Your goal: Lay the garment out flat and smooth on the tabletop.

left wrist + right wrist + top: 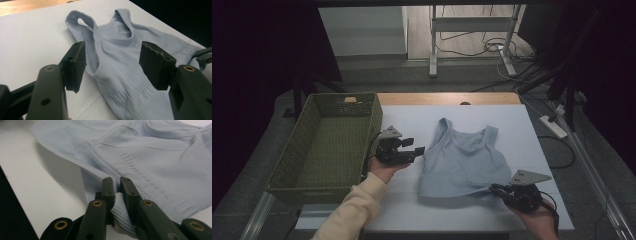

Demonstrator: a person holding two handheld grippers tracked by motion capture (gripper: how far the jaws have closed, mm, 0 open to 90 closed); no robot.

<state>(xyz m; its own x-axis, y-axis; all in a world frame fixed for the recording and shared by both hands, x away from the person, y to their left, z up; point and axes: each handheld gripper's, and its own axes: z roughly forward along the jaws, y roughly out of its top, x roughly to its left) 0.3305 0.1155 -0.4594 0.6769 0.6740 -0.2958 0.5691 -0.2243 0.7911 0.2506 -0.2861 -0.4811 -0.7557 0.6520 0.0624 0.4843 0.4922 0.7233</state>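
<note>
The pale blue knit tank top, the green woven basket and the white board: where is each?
Pale blue knit tank top (462, 162), high view, chest panel.
Green woven basket (374, 120), high view, right wall.
White board (532, 145), high view, bare right part.

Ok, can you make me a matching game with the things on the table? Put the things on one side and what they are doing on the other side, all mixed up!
Things:
1. left gripper
2. right gripper
3. tank top
4. basket

What they are doing:
A. green, sits at the left edge of the table with nothing visible inside
B. shut, pinching the bottom hem of the cloth
C. light blue, lies spread on the white table top
D. open, jaws apart beside the cloth's left side

Right pairs: 1-D, 2-B, 3-C, 4-A
</note>
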